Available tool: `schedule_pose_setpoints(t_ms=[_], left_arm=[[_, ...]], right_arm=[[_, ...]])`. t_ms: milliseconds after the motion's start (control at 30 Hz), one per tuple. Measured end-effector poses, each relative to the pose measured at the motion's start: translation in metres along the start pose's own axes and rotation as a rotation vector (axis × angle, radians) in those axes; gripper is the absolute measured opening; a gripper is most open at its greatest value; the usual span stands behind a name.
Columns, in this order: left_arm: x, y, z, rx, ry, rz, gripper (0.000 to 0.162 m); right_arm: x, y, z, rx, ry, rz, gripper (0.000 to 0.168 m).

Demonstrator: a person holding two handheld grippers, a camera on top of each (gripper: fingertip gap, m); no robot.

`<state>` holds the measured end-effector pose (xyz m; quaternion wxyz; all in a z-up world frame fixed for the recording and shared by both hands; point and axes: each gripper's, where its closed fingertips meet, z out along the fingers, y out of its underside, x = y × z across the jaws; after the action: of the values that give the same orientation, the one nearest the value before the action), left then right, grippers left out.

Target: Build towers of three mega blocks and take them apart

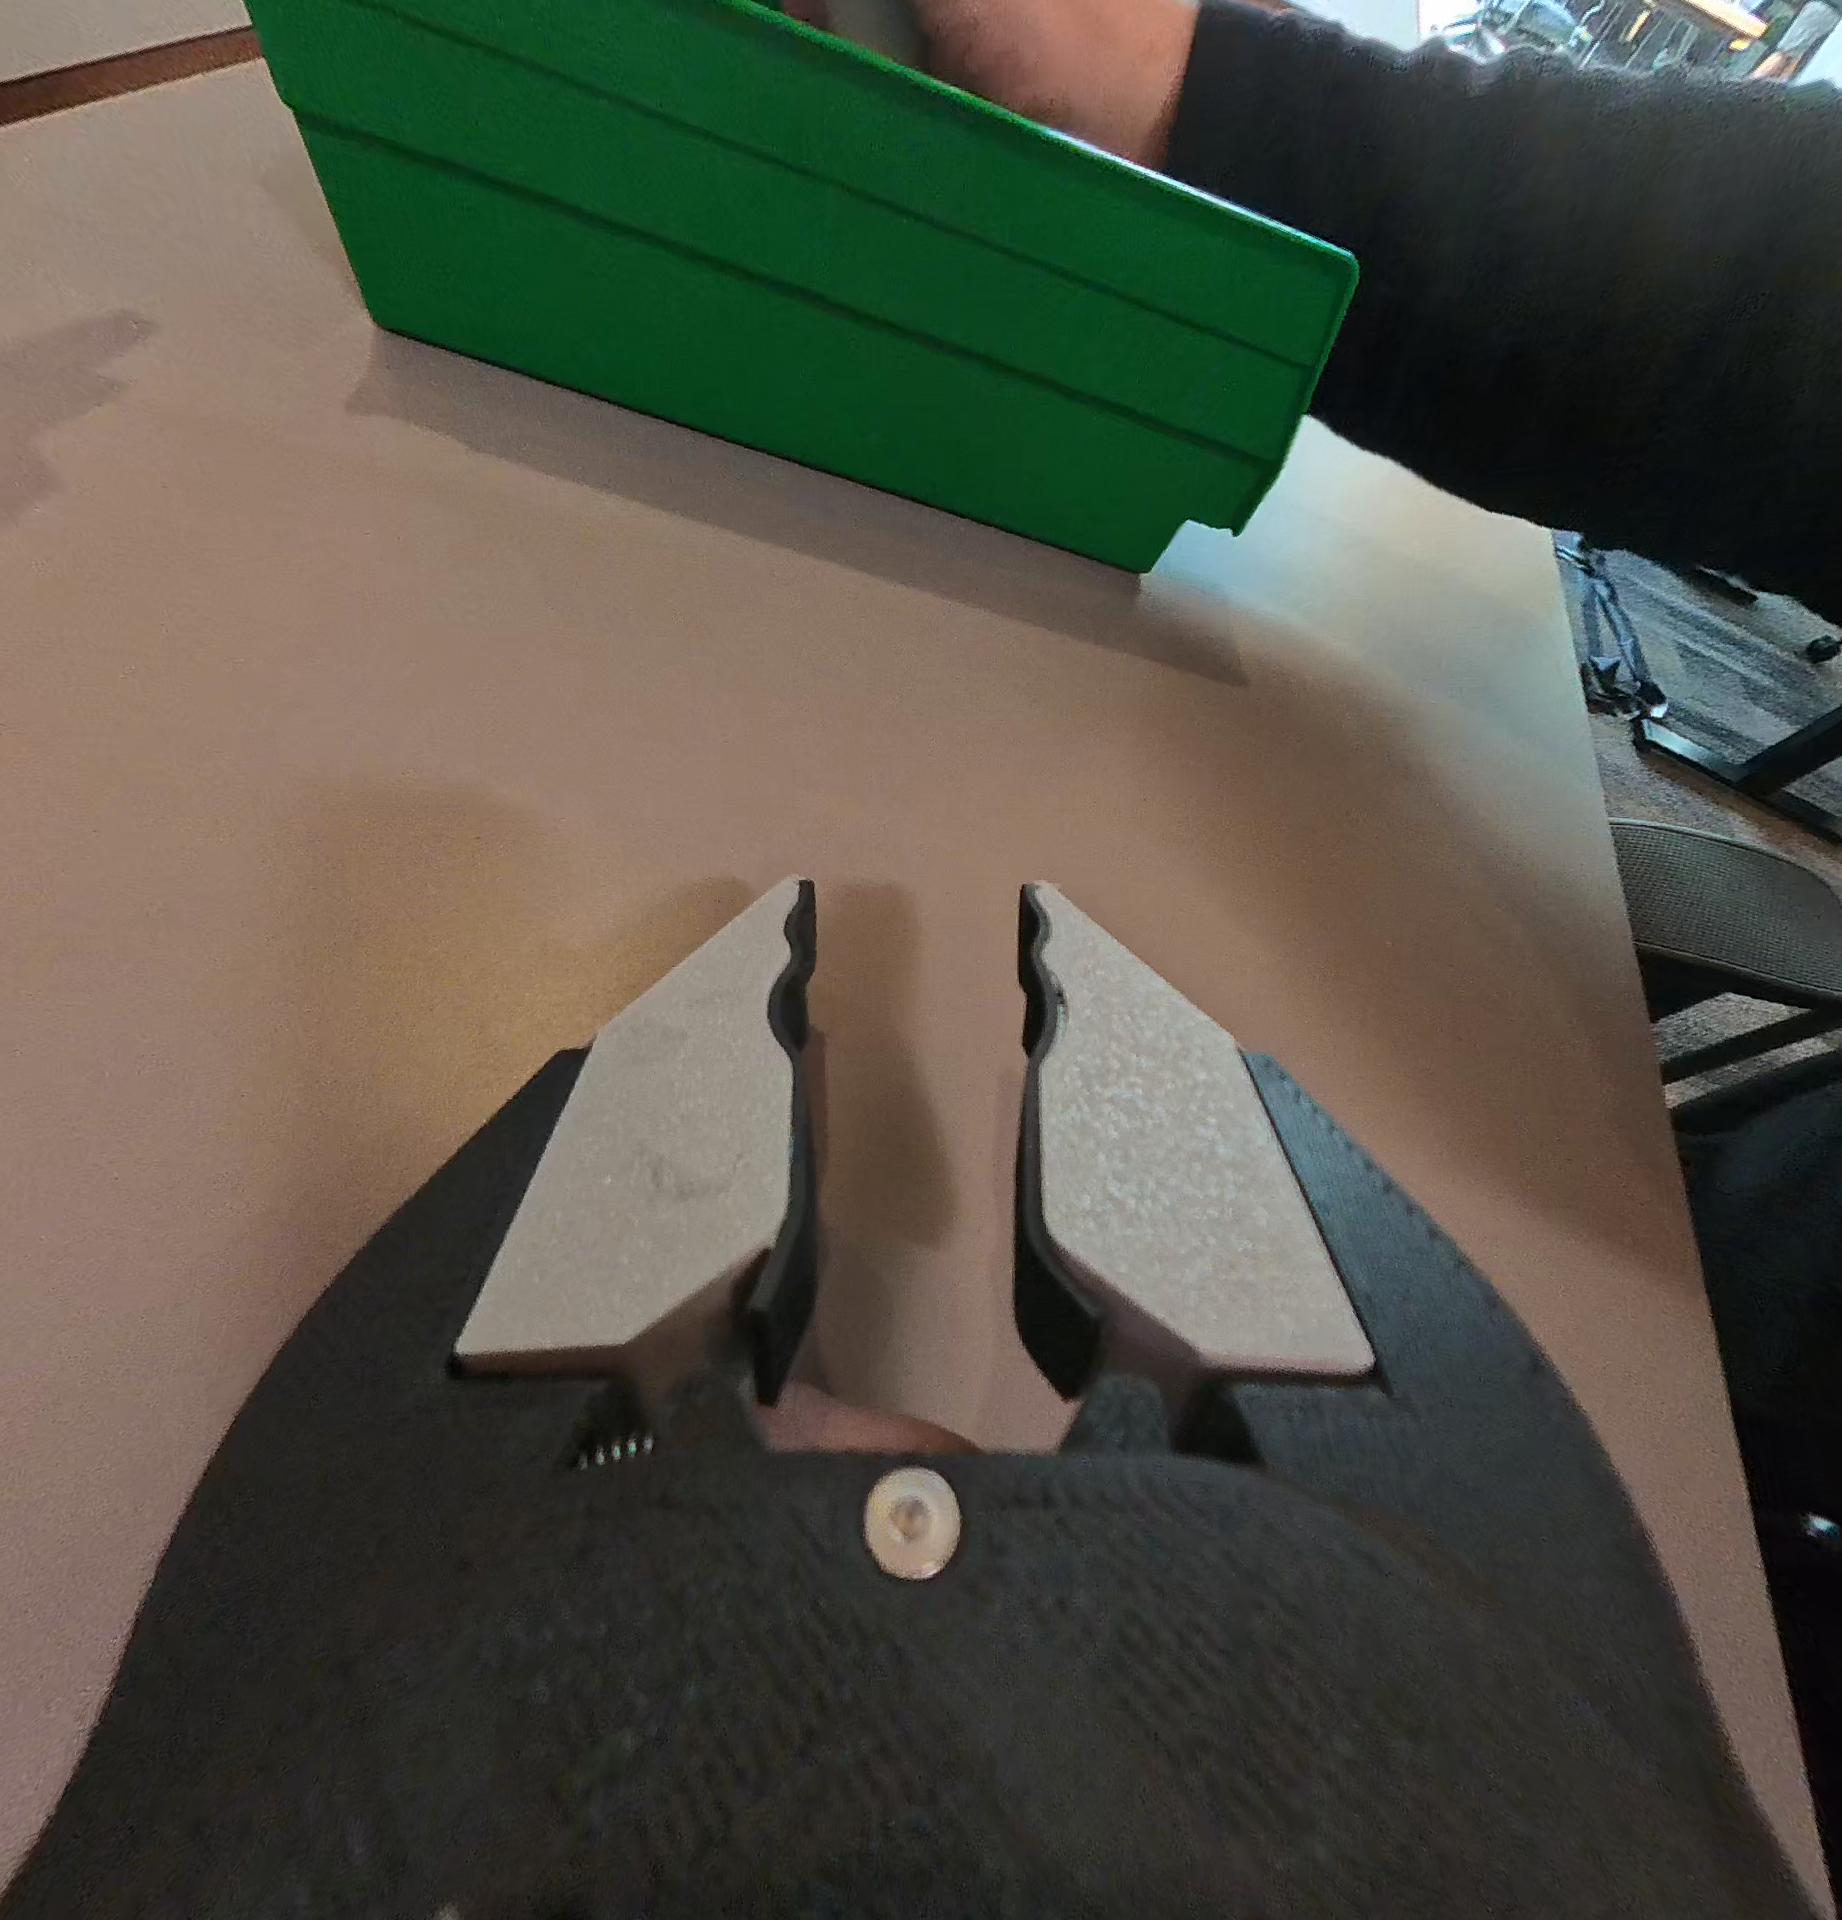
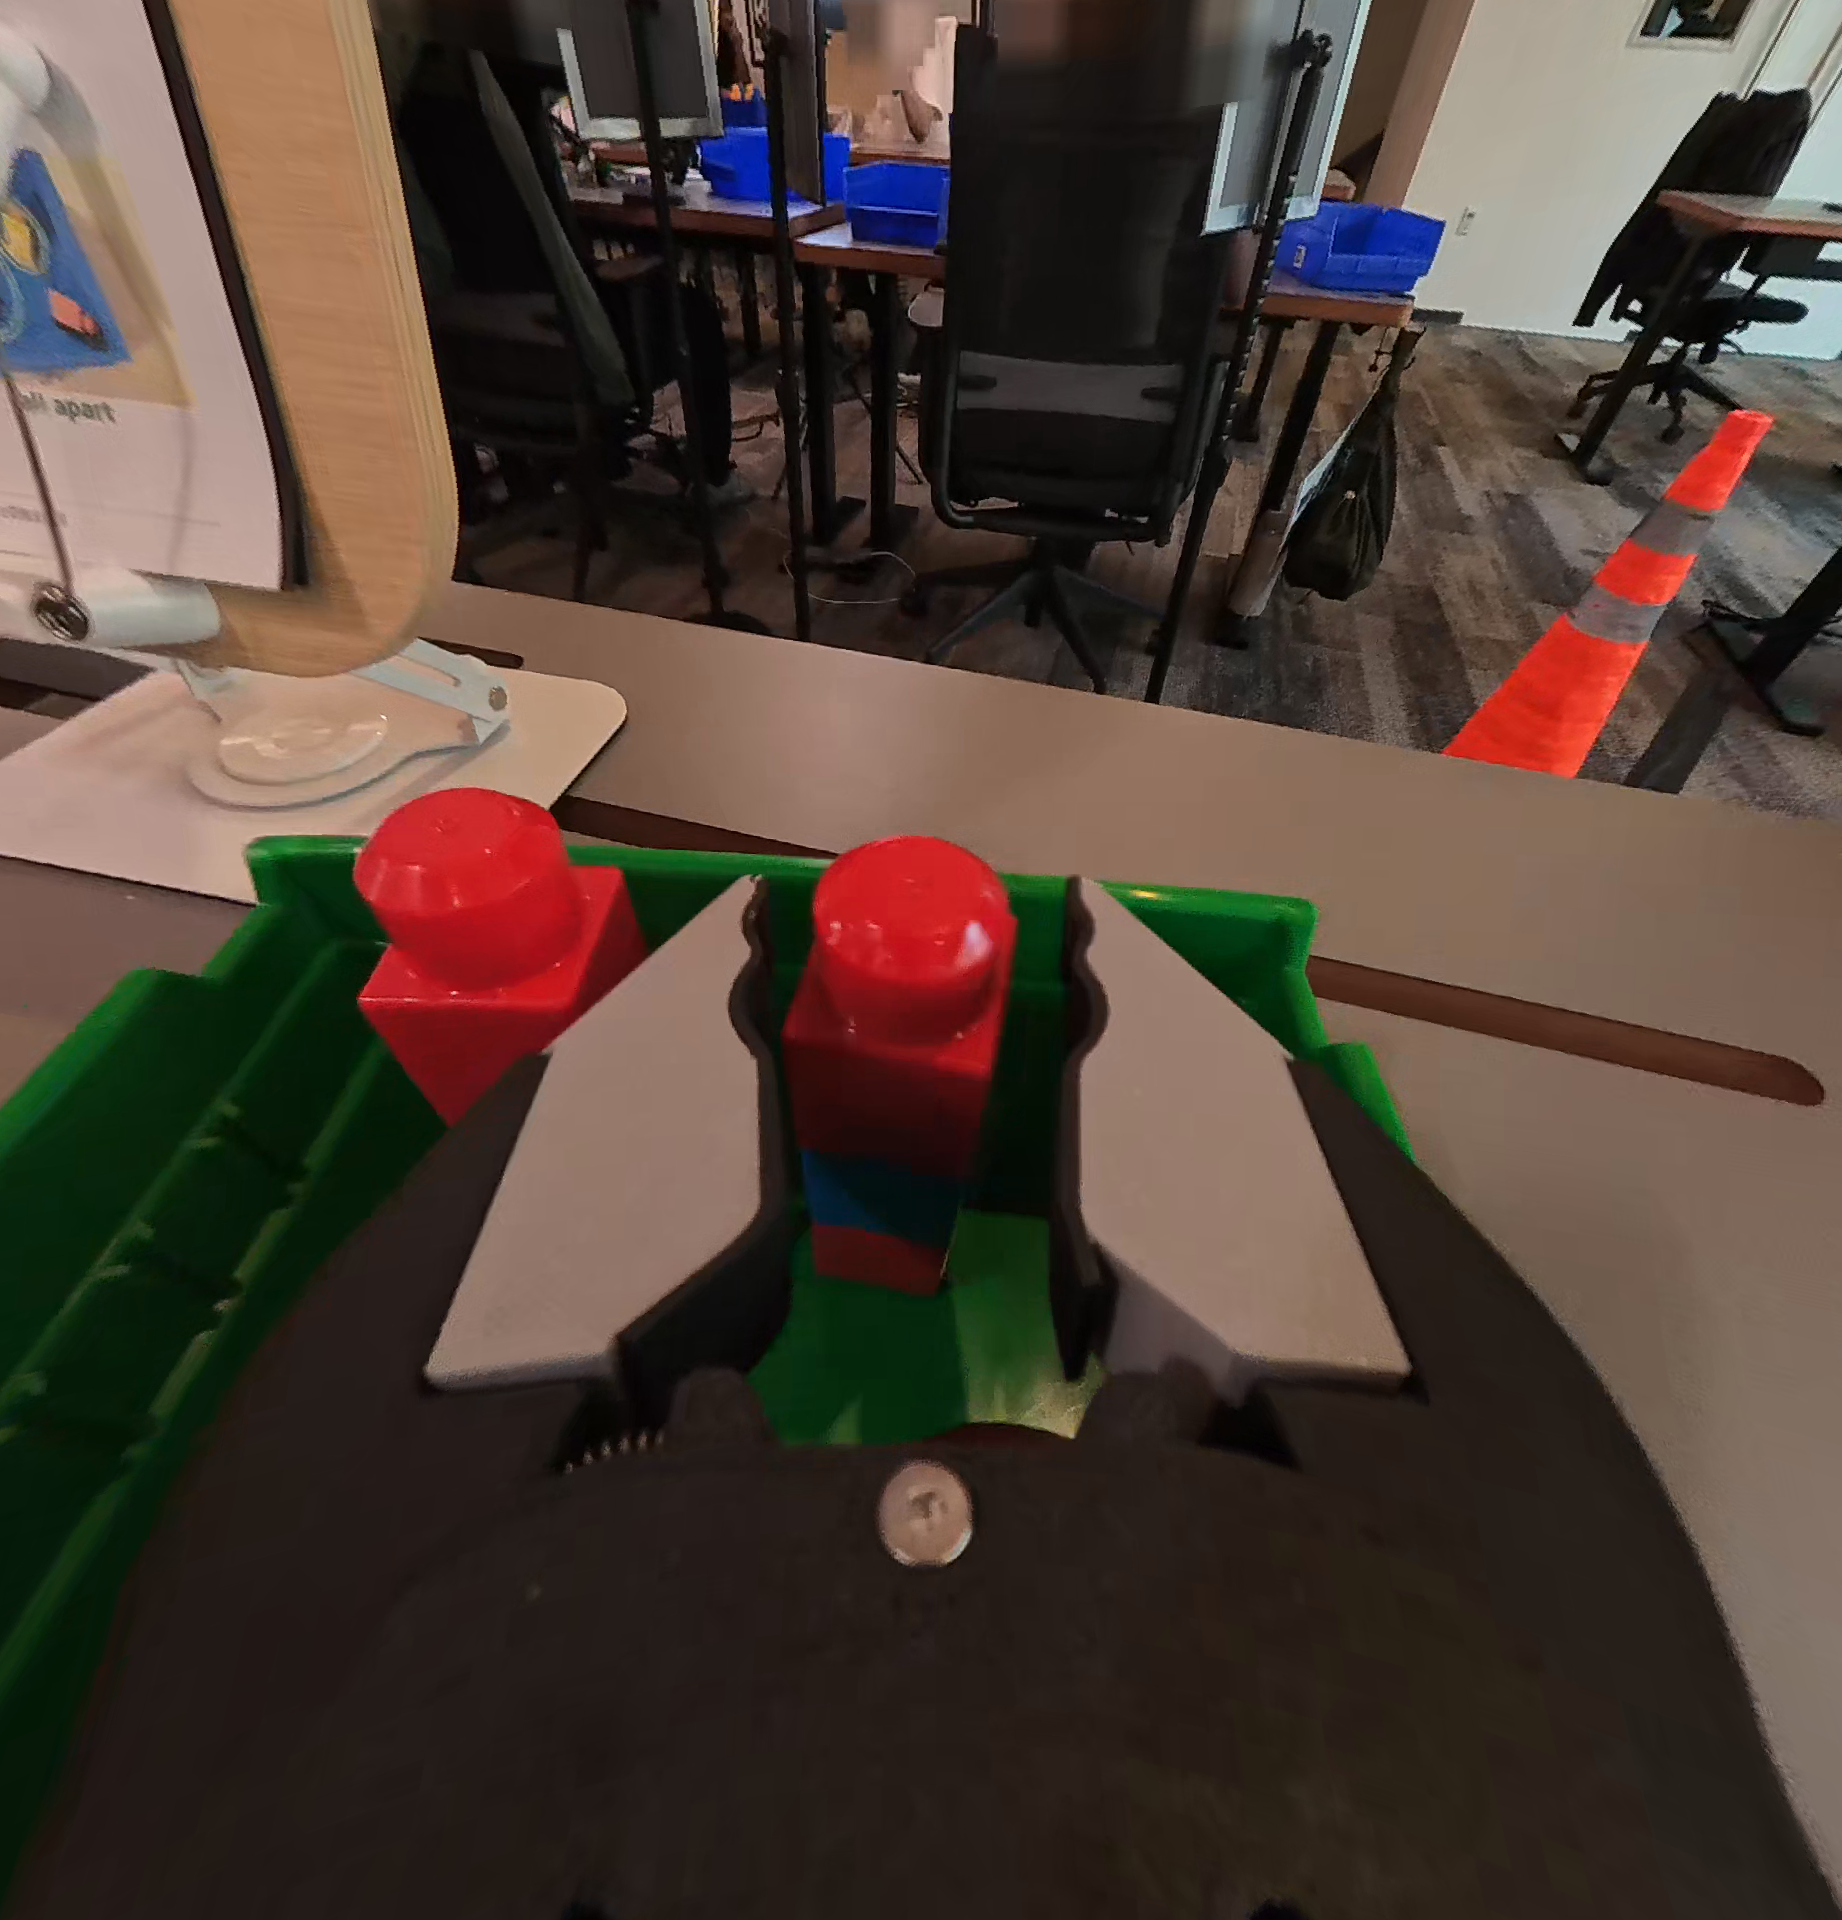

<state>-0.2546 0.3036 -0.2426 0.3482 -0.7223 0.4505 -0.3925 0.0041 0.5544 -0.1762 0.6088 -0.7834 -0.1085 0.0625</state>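
We hover our right gripper (image 2: 917, 904), jaws parted, around the tower (image 2: 889, 1081) of light, rigid, slick blocks, best pinched on its flat sides; our left gripper (image 1: 917, 904) waits empty, narrowly parted.

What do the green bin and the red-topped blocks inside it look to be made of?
The green bin looks like rigid moulded plastic with a semi-matte finish: uniform colour, stepped ribs along its wall. The tower between the right hand-held gripper fingers and the red block beside it look like glossy hard plastic: bright highlights sit on their rounded studs.
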Motion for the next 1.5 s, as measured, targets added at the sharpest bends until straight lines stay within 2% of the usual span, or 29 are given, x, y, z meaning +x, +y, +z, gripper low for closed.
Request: schedule_pose_setpoints(t_ms=[67,133,267,333,400,467,533,633,700,800,867,967,1067,1133,1267,1400,1500], left_arm=[[0.000,0.000,-0.001,0.003,0.003,-0.008,0.037],[0.000,0.000,0.000,0.001,0.002,-0.011,0.038],[-0.001,0.001,0.000,-0.005,-0.004,-0.009,0.040],[-0.002,0.001,0.000,-0.003,-0.006,-0.016,0.040],[-0.003,0.001,0.000,-0.001,-0.009,-0.025,0.040],[-0.003,0.001,-0.001,-0.002,-0.010,-0.023,0.040],[-0.003,0.002,0.000,-0.008,-0.014,-0.020,0.041],[-0.003,0.005,0.000,-0.021,-0.006,-0.036,0.043],[-0.005,0.004,-0.003,-0.010,-0.011,-0.058,0.043],[-0.009,0.003,-0.008,0.015,-0.028,-0.080,0.043],[-0.011,0.004,-0.009,0.016,-0.039,-0.085,0.043],[-0.012,0.006,-0.007,-0.006,-0.043,-0.091,0.043],[-0.009,0.009,-0.005,-0.026,-0.050,-0.059,0.043],[-0.003,0.011,-0.003,-0.040,-0.039,-0.044,0.049],[0.008,0.009,-0.013,0.035,-0.016,-0.138,0.056],[0.005,0.019,-0.044,0.072,-0.186,-0.112,0.058],[0.008,0.013,-0.090,0.121,-0.301,-0.107,0.059]], right_arm=[[-0.002,-0.011,-0.010,0.031,-0.014,0.018,0.063],[-0.006,-0.024,-0.023,0.049,-0.024,0.006,0.081],[-0.019,-0.063,-0.069,0.102,0.000,0.031,0.086],[-0.056,-0.088,-0.108,0.164,-0.117,0.099,0.086],[-0.114,-0.103,-0.152,0.213,-0.308,0.102,0.085],[-0.169,-0.099,-0.182,0.205,-0.396,0.013,0.071],[-0.220,-0.079,-0.195,0.158,-0.443,-0.068,0.061],[-0.290,-0.030,-0.182,0.041,-0.519,-0.131,0.063],[-0.308,-0.002,-0.157,-0.007,-0.472,-0.198,0.069],[-0.309,0.026,-0.120,-0.047,-0.422,-0.209,0.070],[-0.310,0.044,-0.107,-0.088,-0.447,-0.221,0.070],[-0.294,0.063,-0.096,-0.100,-0.393,-0.336,0.068],[-0.288,0.066,-0.096,-0.097,-0.406,-0.330,0.068],[-0.293,0.066,-0.098,-0.101,-0.447,-0.285,0.068],[-0.298,0.068,-0.101,-0.100,-0.464,-0.316,0.068],[-0.310,0.068,-0.107,-0.093,-0.503,-0.328,0.067],[-0.317,0.073,-0.109,-0.104,-0.528,-0.333,0.067]])
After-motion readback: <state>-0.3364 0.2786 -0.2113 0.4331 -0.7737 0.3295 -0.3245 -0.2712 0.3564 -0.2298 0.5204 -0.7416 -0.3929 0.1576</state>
